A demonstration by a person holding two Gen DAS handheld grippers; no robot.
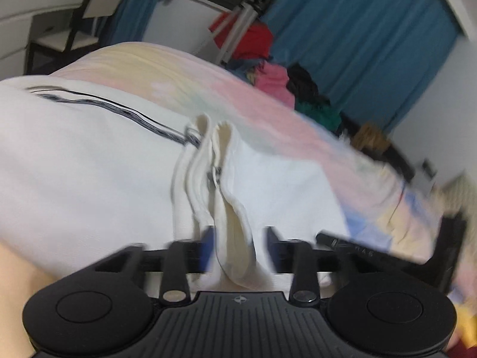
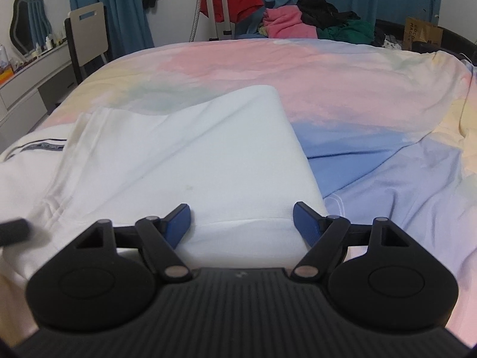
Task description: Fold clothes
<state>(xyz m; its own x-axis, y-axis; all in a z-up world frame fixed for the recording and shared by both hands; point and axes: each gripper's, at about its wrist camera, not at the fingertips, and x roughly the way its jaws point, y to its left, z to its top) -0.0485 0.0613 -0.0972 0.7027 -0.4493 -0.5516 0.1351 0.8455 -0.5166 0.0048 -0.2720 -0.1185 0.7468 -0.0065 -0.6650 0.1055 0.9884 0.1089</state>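
My left hand-held gripper [image 1: 238, 249] had a bunched fold of the white garment [image 1: 89, 164] between its blue pads [image 1: 207, 249]; the left wrist view was smeared by motion, so I could only say the cloth appeared pinched, the jaws drawn partly in around it. A dark striped band [image 1: 119, 113] ran across the garment toward 10 o'clock from that fold. My right hand-held gripper [image 2: 241, 223] sat spread wide, its pads [image 2: 179, 223] resting on or just above the garment's near hem and gripping nothing. In the right wrist view the white garment [image 2: 179, 155] lay on the bed [image 2: 328, 74], over a pastel sheet of pink, yellow and blue, with one folded corner pointing toward 12 o'clock. At 9 o'clock in that view a dark blurred shape was probably part of the other gripper. Beyond the bed, at 12 o'clock, a heap of clothes [image 2: 286, 21] in pink, black, green and red sat in front of blue curtains [image 2: 113, 9]. A chair [image 2: 88, 35] stood at 10 o'clock beside the bed.
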